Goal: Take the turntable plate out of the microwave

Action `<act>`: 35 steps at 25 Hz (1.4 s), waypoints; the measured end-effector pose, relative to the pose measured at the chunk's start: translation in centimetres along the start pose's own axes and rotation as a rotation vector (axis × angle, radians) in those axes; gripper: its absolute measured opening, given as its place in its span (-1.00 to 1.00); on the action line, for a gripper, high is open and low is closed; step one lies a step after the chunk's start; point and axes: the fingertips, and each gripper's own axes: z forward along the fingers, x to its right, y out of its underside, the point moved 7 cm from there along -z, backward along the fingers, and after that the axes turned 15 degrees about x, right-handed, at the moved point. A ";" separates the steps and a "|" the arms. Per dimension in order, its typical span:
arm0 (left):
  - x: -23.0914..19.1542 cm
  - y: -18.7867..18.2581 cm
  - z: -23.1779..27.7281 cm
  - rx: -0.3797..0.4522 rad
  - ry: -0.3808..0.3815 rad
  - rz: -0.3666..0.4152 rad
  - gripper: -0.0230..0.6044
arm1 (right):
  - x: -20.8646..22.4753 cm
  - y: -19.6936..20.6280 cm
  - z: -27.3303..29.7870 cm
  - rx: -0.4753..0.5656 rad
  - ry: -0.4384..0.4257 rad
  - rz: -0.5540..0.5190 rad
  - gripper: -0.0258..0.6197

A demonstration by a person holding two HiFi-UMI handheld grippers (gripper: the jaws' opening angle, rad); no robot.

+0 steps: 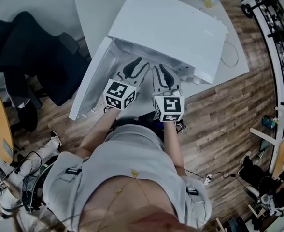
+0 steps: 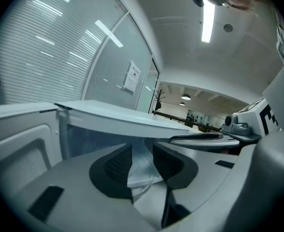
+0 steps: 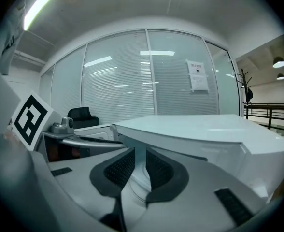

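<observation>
- A black office chair [image 1: 35, 57] stands at the far left on the wood floor, well apart from the white surface [image 1: 96, 8].
- The microwave's door [image 1: 91, 83] hangs open to the left, with its inner face turned toward the person.
- The left gripper [image 1: 138, 64] points into the mouth of the cavity. Its jaws stand a narrow gap apart and the pads press on nothing.
- In the left gripper view, a curved clear rim shows through that gap. This is the turntable plate [image 2: 143, 175], lying low inside the cavity beyond the pads.
- The right gripper [image 1: 160, 70] is just beside the left one and aimed at the same opening. Its jaws stand narrower still, with a slim gap between the pads and nothing clamped.
- The right gripper view shows a pale rounded edge low down through that gap, and the plate is hard to make out there.
- The microwave [image 1: 171, 28] sits on the surface with its white top facing the head view, angled toward the right.
- A thin cable [image 1: 231, 54] loops on the surface to the right of the microwave.
</observation>
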 end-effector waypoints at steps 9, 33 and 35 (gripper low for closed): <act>-3.1 5.8 1.4 -0.132 -0.068 -0.024 -0.50 | 1.9 6.0 1.0 -0.155 0.083 0.007 -0.68; -8.7 14.1 2.8 -0.277 -0.265 -0.475 -0.07 | 6.3 16.0 1.4 -0.299 0.312 0.605 -0.15; -8.8 14.5 3.4 -0.265 -0.271 -0.539 -0.07 | 6.4 16.7 2.0 -0.291 0.311 0.702 -0.15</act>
